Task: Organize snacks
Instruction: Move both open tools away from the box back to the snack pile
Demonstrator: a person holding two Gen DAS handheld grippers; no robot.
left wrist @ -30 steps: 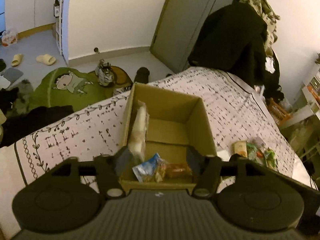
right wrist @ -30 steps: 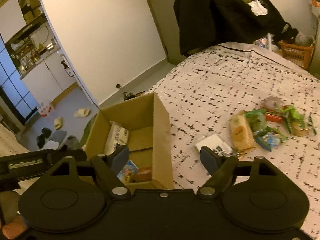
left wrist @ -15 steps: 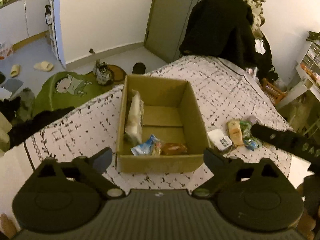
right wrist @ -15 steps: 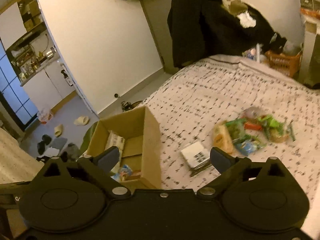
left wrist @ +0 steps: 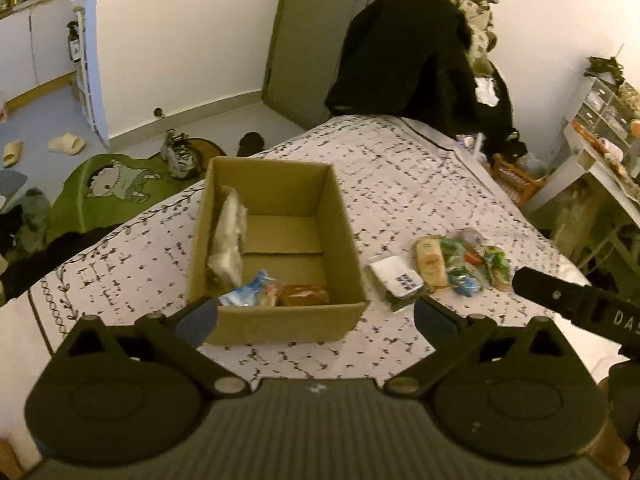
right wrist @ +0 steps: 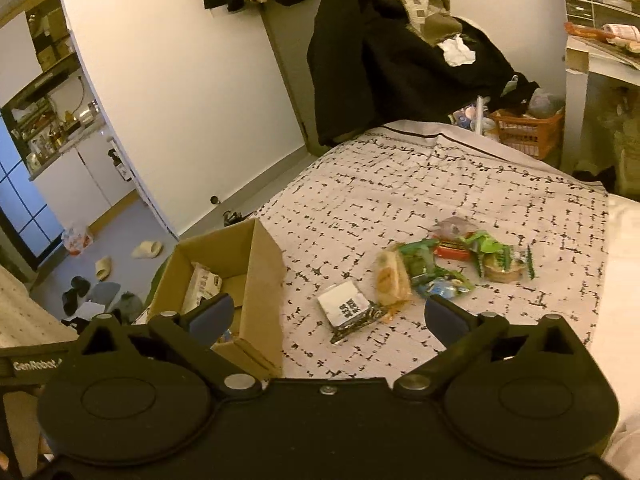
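An open cardboard box (left wrist: 340, 240) (right wrist: 262, 264) sits on a patterned bedspread (left wrist: 400, 184). It holds a white packet (left wrist: 228, 236), a blue wrapper (left wrist: 250, 294) and a brown snack (left wrist: 304, 294). To its right lies a loose pile: a white QR-code packet (right wrist: 346, 306) (left wrist: 396, 278), a tan bread pack (right wrist: 390, 278) and green wrapped snacks (right wrist: 476, 248). My left gripper (left wrist: 316, 320) is open and empty, above the box's near wall. My right gripper (right wrist: 326, 314) is open and empty, near the QR packet.
A black coat pile (right wrist: 392, 60) hangs at the bed's far end. An orange basket (right wrist: 528, 132) and a white shelf (right wrist: 592, 64) stand at the right. Slippers (right wrist: 146, 249) and a green rug (left wrist: 104, 192) lie on the floor left of the bed.
Both grippers have drawn back and up from the box and opened wider. The left gripper, which was down at the box's contents, is now clear of it.
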